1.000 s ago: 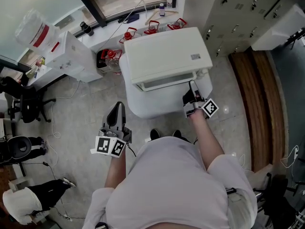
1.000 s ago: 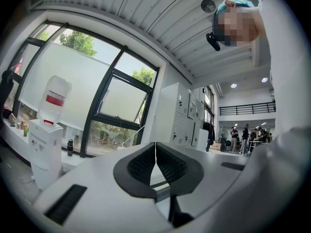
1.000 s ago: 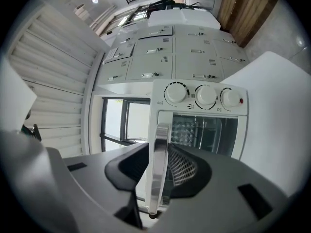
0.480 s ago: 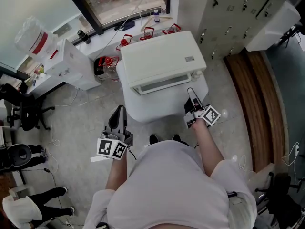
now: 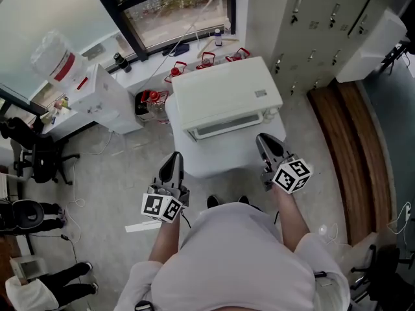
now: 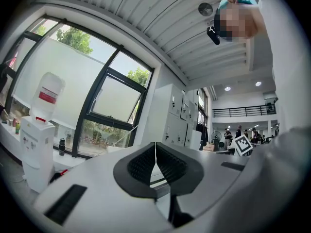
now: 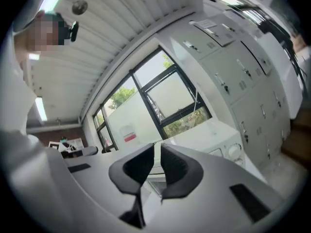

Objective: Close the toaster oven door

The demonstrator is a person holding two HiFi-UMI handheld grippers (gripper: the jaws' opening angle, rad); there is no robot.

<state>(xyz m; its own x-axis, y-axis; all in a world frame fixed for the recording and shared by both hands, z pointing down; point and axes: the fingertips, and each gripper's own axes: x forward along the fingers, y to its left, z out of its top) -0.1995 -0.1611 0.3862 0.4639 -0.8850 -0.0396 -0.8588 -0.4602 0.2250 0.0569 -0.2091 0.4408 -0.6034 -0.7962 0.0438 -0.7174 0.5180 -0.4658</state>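
Fingers (image 7: 138,166) of the right gripper (image 7: 157,145) are closing with a narrow gap left and nothing between them. Those of the left gripper (image 6: 155,144) are pressed together, also empty. Both grippers hang clear of the oven, over the near edge of the tabletop (image 5: 220,161).

The door (image 5: 224,126) faces the person and, from the head view, looks already up against the body, though whether it is fully seated I cannot tell from so steep an angle. It is likely a stiff metal frame round a glass pane: light to swing on its bottom hinge, smooth and a bit slippery, and the glass is better not knocked. The best hold is probably the handle along its top edge, or a flat push on the frame beside it, not on the pane.

The toaster oven (image 5: 224,92) sits toward the far edge of the tabletop and may slide under a hard shove, so a gentle push suits. Knobs (image 7: 234,152) stand at its right front. Lockers (image 5: 311,18) rise to the right and a water dispenser (image 5: 97,89) stands to the left.
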